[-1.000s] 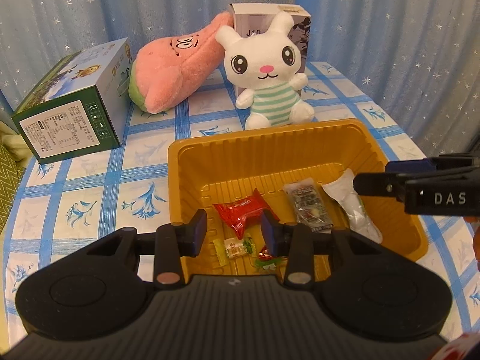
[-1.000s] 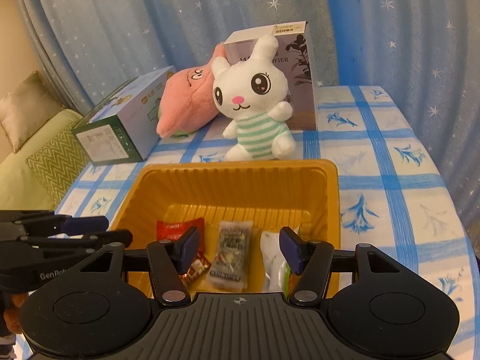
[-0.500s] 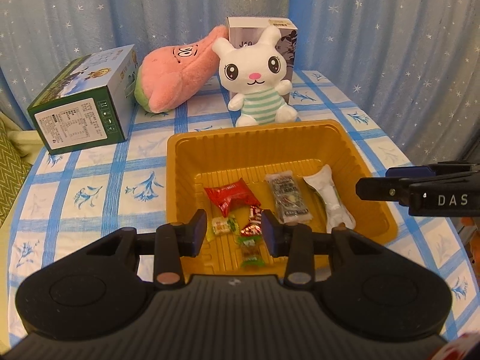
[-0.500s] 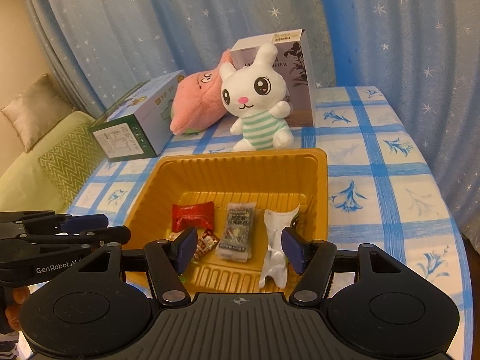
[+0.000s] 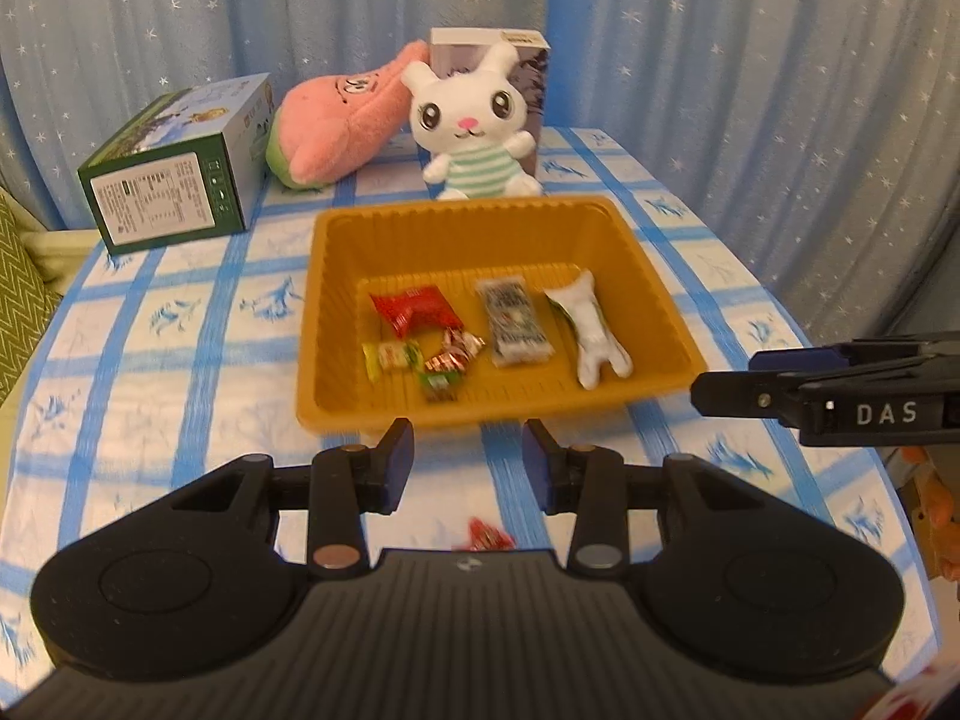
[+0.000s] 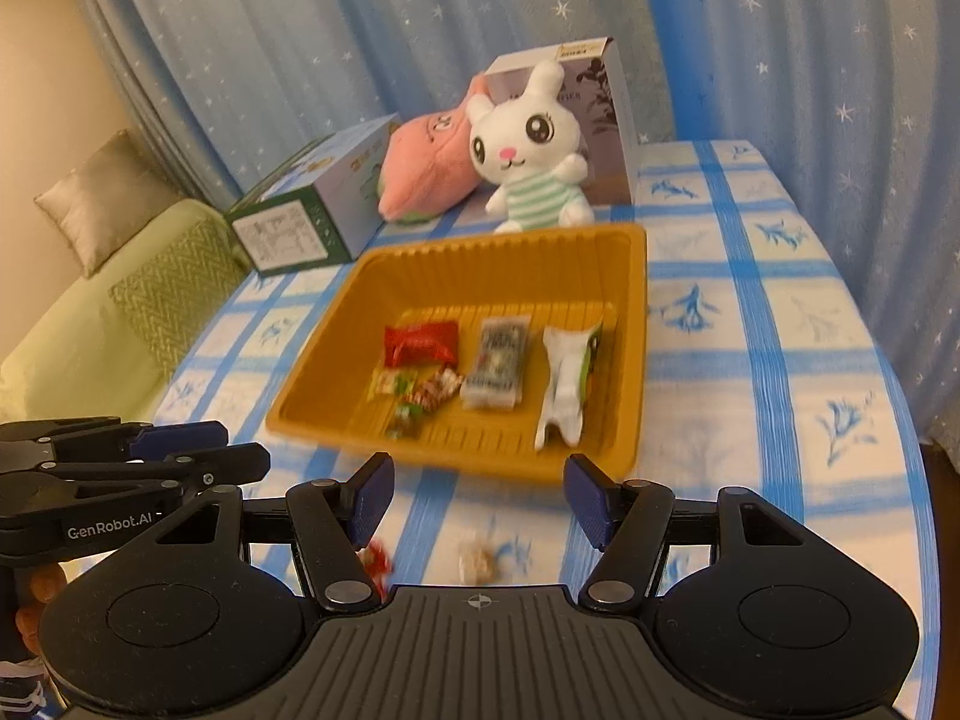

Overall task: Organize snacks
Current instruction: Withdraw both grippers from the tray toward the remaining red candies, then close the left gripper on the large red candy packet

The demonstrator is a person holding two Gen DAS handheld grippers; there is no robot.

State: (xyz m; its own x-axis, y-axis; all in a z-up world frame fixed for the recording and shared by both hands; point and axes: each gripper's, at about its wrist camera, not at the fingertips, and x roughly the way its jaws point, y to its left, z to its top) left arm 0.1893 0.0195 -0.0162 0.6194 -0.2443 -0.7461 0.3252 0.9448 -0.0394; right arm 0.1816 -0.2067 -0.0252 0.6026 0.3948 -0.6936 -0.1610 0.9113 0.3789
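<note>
An orange tray [image 5: 336, 312] [image 6: 624, 324] on the checked tablecloth holds a red packet [image 5: 414, 309] [image 6: 420, 342], a grey bar packet [image 5: 516, 321] [image 6: 498, 363], a white packet [image 5: 591, 330] [image 6: 564, 387] and small wrapped candies [image 5: 447, 360] [image 6: 420, 390]. My left gripper [image 5: 468, 465] is open and empty, just in front of the tray's near rim. My right gripper [image 6: 477, 492] is open and empty, also in front of the tray. A red candy [image 5: 489, 537] [image 6: 375, 558] and a pale candy [image 6: 477, 561] lie on the cloth near me.
Behind the tray sit a white bunny plush [image 5: 474, 126] [image 6: 534, 150], a pink plush [image 5: 336, 120] [image 6: 426, 162], a green box [image 5: 174, 168] [image 6: 306, 216] and a tall grey box [image 5: 534, 60] [image 6: 600, 114]. A green sofa [image 6: 90, 300] is at the left. Curtains hang behind.
Both grippers have pulled back and up from over the tray to the cloth in front of it. Loose candies on the cloth have come into view.
</note>
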